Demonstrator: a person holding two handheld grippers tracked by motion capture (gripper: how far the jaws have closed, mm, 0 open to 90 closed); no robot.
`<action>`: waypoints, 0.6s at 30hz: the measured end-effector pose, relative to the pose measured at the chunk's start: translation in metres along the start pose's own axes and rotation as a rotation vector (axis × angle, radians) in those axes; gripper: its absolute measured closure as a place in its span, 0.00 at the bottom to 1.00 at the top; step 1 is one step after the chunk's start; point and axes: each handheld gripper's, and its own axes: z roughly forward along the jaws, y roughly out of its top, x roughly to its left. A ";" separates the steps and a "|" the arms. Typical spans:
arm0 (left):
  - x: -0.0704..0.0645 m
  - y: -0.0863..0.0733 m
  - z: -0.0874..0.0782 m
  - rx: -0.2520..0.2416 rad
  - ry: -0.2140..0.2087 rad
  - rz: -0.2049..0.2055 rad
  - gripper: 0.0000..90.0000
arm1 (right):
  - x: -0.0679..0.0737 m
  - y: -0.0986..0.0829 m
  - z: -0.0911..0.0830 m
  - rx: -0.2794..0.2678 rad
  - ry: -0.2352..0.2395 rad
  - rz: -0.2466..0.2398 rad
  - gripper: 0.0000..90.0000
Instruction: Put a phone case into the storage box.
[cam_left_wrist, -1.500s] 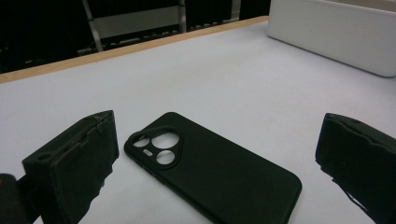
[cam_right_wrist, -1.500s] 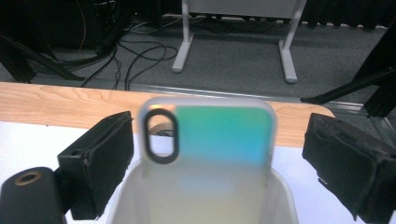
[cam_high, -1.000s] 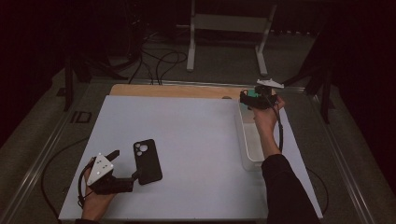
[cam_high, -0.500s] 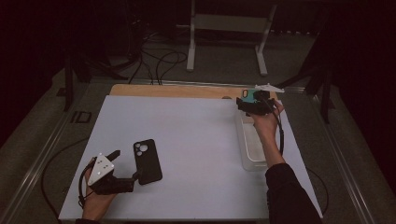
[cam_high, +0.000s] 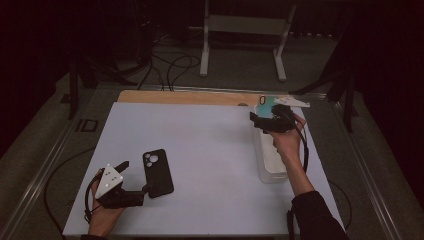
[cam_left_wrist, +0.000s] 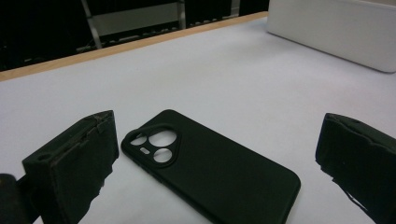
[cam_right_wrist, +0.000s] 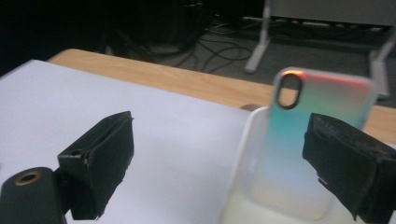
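Right gripper (cam_high: 270, 120), jaws open, has drifted toward nine o'clock over the tray (cam_high: 272, 172), the iridescent case (cam_right_wrist: 306, 140) seemingly released inside it, while the open left gripper (cam_high: 134, 177) flanks the black case (cam_high: 158, 172).

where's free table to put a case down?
The white mat lies bare between the black case and the tray, and along its far edge. It is crowded at the tray, where the right gripper nears the iridescent case.

black case (cam_left_wrist: 205, 175): lower end cut by frame edge | iridescent case (cam_right_wrist: 306, 144): blurred, right edge behind claw jaw
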 end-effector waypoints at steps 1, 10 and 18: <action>0.000 0.000 0.000 -0.003 0.001 -0.003 0.00 | 0.004 -0.003 -0.004 0.000 0.006 -0.011 0.10; 0.000 0.001 0.001 0.008 0.009 -0.004 0.00 | 0.020 -0.025 -0.030 0.009 0.052 -0.042 0.10; 0.000 0.002 0.003 0.017 0.014 -0.021 0.00 | 0.025 -0.049 -0.055 -0.003 0.082 -0.066 0.11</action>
